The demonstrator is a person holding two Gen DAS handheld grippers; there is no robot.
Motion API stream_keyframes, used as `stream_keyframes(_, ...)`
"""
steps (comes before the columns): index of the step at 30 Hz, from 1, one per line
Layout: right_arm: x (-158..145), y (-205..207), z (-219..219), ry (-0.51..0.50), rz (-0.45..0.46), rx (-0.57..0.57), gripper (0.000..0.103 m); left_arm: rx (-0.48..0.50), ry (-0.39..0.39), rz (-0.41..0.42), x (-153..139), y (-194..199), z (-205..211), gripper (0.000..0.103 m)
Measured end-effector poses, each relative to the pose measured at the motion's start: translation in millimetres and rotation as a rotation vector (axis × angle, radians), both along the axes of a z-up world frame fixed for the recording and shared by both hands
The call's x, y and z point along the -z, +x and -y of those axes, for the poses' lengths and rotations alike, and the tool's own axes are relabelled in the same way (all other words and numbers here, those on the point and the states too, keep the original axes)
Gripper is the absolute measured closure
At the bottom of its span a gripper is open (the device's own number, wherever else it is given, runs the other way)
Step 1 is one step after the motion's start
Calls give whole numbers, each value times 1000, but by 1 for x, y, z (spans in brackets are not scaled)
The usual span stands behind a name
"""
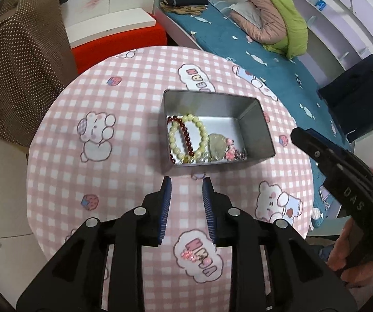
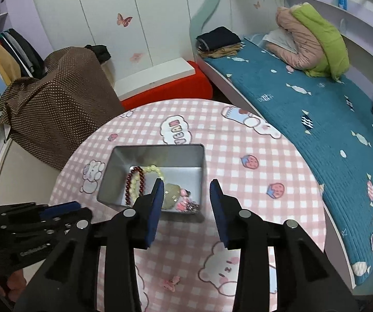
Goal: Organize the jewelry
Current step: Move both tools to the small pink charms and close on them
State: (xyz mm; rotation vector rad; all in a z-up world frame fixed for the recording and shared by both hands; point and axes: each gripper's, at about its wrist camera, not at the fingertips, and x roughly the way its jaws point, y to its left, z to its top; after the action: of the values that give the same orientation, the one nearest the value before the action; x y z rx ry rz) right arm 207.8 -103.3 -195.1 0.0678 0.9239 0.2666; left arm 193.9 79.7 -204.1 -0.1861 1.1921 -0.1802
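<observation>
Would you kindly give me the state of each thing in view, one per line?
Tin: open, no lid on, upright on the table.
Bracelets: inside the tin, overlapping.
Pink charm: loose on the tablecloth, outside the tin.
Left gripper: open, empty.
Right gripper: open, empty.

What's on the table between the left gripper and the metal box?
Only bare pink checked tablecloth lies between the left hand-held gripper and the grey rectangular metal box, seen in the left wrist view.
</observation>
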Motion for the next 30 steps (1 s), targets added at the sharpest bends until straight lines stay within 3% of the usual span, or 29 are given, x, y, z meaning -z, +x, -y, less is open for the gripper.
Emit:
stream_keyframes(4,4,-8,10,-11,-6,29,68,-4,6,-20,6,-10,-3,74)
stream_keyframes(7,10,-15,16,-33,-8,46,68,-3,14,-29,10,-18,-3,57)
stream_keyframes(12,29,-27,20,-69,-51,49,68,1,20,-84,24,-26,0,48)
stream_keyframes(24,76,-56,5,-52,-191,-33,68,29,24,-171,53,-43,8,46)
stream_keyframes(30,87,-61,-6,-28,-228,-78,75,18,-1,-192,61,-48,3,46)
